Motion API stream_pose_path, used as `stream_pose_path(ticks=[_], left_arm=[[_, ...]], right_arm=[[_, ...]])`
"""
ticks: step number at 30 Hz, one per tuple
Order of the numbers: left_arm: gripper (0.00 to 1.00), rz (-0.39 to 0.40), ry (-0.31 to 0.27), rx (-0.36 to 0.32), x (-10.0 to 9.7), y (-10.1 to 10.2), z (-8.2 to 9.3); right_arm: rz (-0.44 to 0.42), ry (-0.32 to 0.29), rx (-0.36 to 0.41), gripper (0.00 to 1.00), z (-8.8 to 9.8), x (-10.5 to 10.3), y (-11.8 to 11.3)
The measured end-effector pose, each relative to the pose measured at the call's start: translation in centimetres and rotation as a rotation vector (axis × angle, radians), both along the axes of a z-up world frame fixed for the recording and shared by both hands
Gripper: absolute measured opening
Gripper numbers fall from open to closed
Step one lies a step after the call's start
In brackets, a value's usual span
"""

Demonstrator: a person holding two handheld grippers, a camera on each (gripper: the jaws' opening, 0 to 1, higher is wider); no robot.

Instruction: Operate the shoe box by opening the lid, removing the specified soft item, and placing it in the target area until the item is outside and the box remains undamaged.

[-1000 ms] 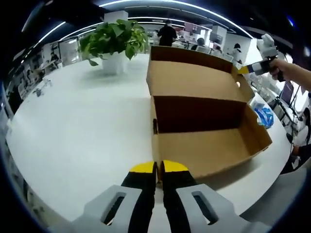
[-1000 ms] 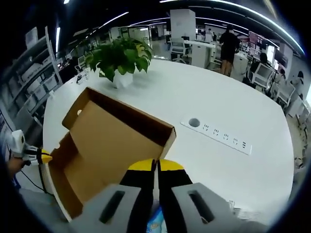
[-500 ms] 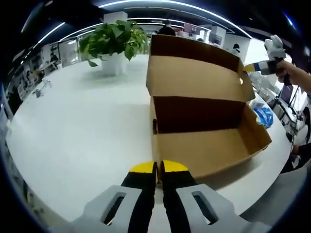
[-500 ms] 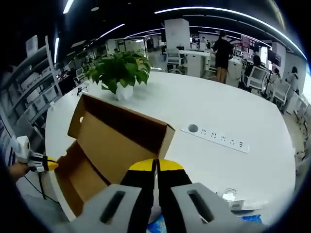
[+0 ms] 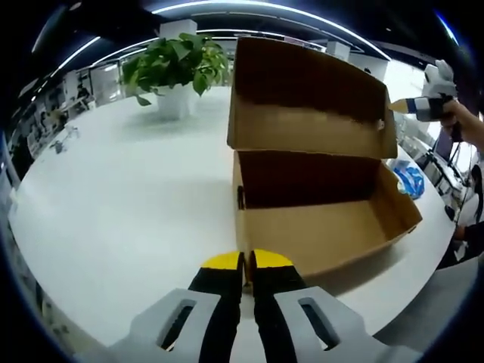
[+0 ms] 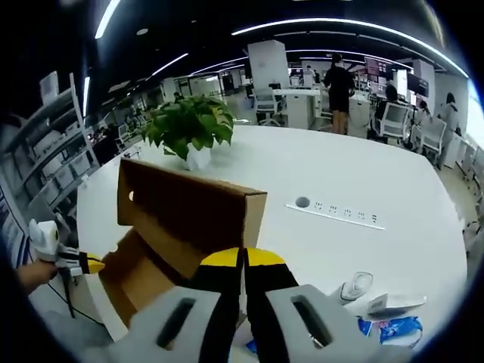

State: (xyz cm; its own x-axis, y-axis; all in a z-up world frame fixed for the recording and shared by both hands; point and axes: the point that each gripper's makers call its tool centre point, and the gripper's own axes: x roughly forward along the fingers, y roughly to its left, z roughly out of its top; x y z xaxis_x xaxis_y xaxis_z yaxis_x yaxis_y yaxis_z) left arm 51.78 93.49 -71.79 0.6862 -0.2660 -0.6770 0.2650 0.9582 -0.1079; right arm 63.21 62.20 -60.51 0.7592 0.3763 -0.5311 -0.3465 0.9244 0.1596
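Both grippers pinched the shoe box as its lid stood upright.

The left gripper (image 5: pixel 247 263) was clamped on the shoe box's (image 5: pixel 318 227) near wall; the right gripper (image 6: pixel 242 259) was closed on the lid (image 5: pixel 306 98) edge. The blue soft item (image 5: pixel 412 180) lay on the white table (image 5: pixel 128 197) just beside the box. Guiding the lid gently along its hinge would likely spare the cardboard.

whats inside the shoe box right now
In the left gripper view the shoe box stands open with its lid raised; the visible floor and back wall are bare cardboard. The near front wall hides the strip of floor just behind it.
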Motion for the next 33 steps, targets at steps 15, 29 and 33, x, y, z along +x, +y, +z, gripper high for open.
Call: stream_pose_path(ticks=[15, 29, 33], left_arm=[[0.01, -0.002, -0.015, 0.001, -0.1, 0.1, 0.1], [0.01, -0.006, -0.039, 0.002, -0.1, 0.2, 0.1], [0.02, -0.006, -0.046, -0.002, -0.1, 0.2, 0.2]], right_arm=[[-0.02, -0.065, 0.037, 0.0, 0.7, -3.5, 0.6], [-0.065, -0.093, 0.113, 0.0, 0.3, -6.3, 0.9], [-0.065, -0.098, 0.115, 0.0, 0.0, -7.2, 1.1]])
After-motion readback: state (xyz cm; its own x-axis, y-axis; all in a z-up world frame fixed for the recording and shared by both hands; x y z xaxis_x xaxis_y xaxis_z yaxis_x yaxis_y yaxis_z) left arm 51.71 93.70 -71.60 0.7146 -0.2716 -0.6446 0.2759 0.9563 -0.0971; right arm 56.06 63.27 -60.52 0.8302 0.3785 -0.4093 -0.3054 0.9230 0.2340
